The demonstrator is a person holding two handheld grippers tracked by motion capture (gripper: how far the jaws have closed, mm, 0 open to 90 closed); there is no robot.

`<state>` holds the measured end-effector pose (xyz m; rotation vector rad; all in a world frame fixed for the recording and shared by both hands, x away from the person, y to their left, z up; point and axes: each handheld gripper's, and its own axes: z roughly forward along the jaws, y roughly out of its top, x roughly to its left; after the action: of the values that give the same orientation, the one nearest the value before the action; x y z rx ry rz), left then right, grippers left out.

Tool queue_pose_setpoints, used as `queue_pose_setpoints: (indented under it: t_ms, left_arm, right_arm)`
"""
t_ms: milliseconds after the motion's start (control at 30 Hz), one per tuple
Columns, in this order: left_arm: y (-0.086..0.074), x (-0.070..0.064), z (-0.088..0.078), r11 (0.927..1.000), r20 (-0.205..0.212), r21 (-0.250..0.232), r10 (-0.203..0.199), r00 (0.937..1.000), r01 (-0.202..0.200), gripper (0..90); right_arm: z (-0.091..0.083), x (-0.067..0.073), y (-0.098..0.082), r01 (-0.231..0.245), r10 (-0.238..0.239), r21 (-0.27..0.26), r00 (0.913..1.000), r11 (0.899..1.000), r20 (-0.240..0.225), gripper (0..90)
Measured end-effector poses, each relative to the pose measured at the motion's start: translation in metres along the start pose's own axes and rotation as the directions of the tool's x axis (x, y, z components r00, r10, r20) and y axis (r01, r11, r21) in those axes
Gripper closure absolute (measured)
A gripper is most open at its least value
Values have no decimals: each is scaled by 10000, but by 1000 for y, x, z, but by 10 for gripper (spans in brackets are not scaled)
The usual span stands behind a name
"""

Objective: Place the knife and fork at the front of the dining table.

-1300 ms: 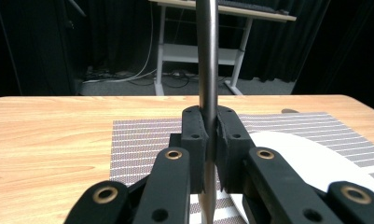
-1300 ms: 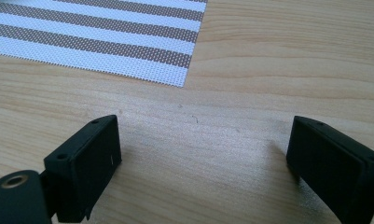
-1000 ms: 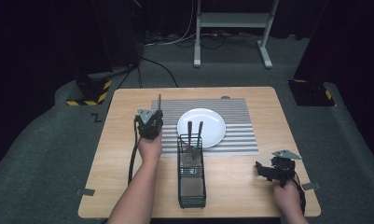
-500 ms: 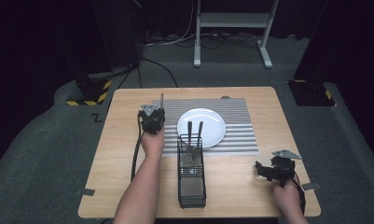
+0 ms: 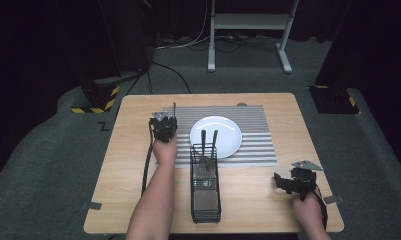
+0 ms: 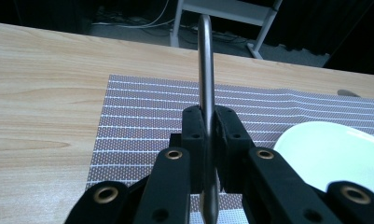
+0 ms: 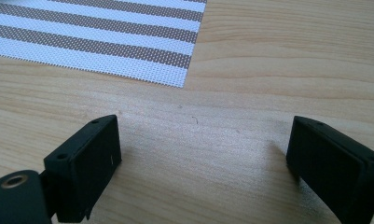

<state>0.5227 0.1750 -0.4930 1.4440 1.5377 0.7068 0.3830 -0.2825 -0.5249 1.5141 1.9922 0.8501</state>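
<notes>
L claw (image 6: pixel 206 133) clamps metal utensil handle (image 6: pixel 205 70).

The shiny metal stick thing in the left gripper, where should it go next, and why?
Probably down onto the striped placemat, just left of the round white plate. The left gripper has its jaws shut on the slim metal utensil handle above that spot, and two more utensils wait in the black wire caddy.

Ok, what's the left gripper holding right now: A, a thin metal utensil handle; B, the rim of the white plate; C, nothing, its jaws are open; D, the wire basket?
A: in the left gripper view the left gripper has its jaws shut on a thin metal utensil handle, which stands over the striped placemat, with the white plate off to one side.
</notes>
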Motion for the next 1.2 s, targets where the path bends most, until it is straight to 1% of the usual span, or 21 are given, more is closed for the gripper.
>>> queue_pose_setpoints:
  t_ms: [267,333,433,500,533,600,700,833,1000,1067,1200]
  left_arm:
    - [-4,2,7,9999,-23,101,-108,9999,108,827]
    - [-6,2,9,9998,-27,120,-188,9998,188,827]
    - [-6,2,12,9992,-7,283,-282,9996,282,827]
    - [-5,1,15,9985,-6,530,-143,9999,144,827]
    - [-5,0,15,9984,-33,553,-90,10000,92,827]
    - [-5,-1,15,9981,-14,576,-236,9997,236,827]
    - [-5,-1,17,9974,-97,623,-367,9993,373,827]
    - [-5,-1,18,9966,-173,697,-429,9989,440,827]
    - [-3,3,22,9902,-205,1142,-784,9967,802,827]
    - [-3,5,23,9882,-194,1216,-911,9957,928,826]
    - [-5,5,25,9856,-278,1371,-958,9950,988,826]
  right_arm:
    - [0,0,0,1,-1,2,10000,10000,6,95]
    - [0,0,0,14,-14,-4,10000,10000,6,95]
    - [0,0,0,15,-15,-3,10000,10000,5,95]
    - [0,0,0,14,-14,-3,10000,10000,10,94]
    - [0,0,0,32,-32,-5,10000,10000,15,94]
    - [1,0,0,37,-37,-9,10000,10000,11,94]
    - [1,0,0,37,-37,-9,10000,10000,11,95]
    - [1,0,0,39,-39,-9,10000,10000,10,95]
    - [1,0,0,39,-39,-10,10000,10000,8,95]
    - [1,0,0,38,-38,-9,10000,10000,8,95]
    - [1,0,0,39,-39,-9,10000,10000,8,95]
